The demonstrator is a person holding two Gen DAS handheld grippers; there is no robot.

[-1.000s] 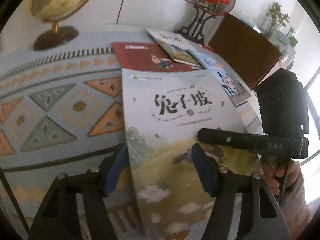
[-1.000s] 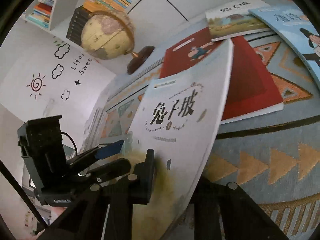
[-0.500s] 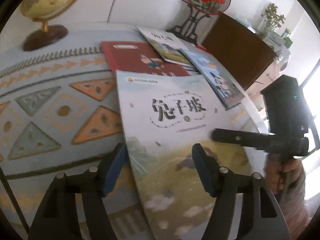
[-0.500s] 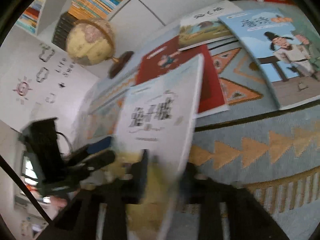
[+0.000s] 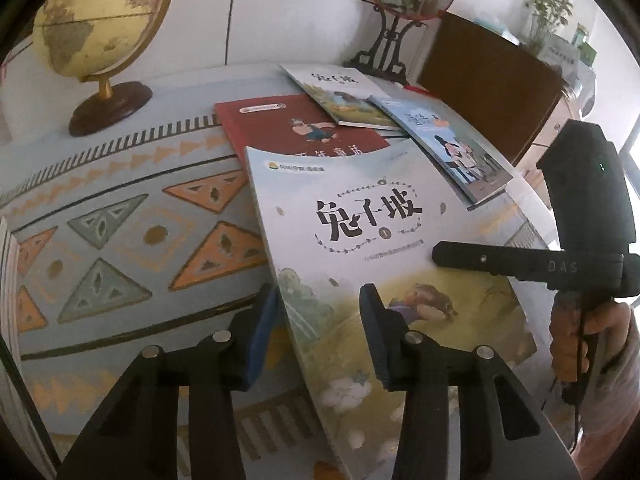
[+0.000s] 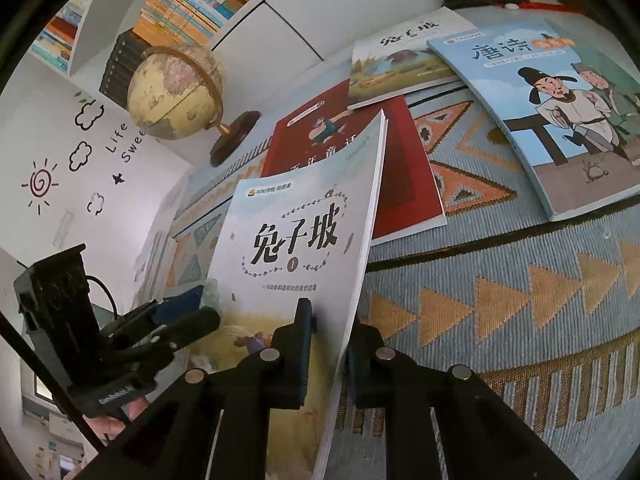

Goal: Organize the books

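Note:
A pale picture book (image 5: 372,240) with black Chinese title is held tilted above the patterned tablecloth. My right gripper (image 6: 332,344) is shut on its right edge, and it shows as a black arm in the left wrist view (image 5: 492,264). My left gripper (image 5: 318,320) is open, its blue pads astride the book's left edge. The book also shows in the right wrist view (image 6: 296,248). A red book (image 5: 304,128), a second pale book (image 5: 340,92) and a blue book (image 5: 448,140) lie flat behind.
A globe (image 5: 100,28) stands at the back left on a dark base. A red flower ornament on a black stand (image 5: 400,4) is at the back. A brown cabinet (image 5: 488,80) is at the right. Bookshelves (image 6: 192,0) fill the wall.
The held book has lifted and tilted up a little while both grippers shifted. The right view was blurred from motion and is now steady. The left jaws stay open around the book's edge.

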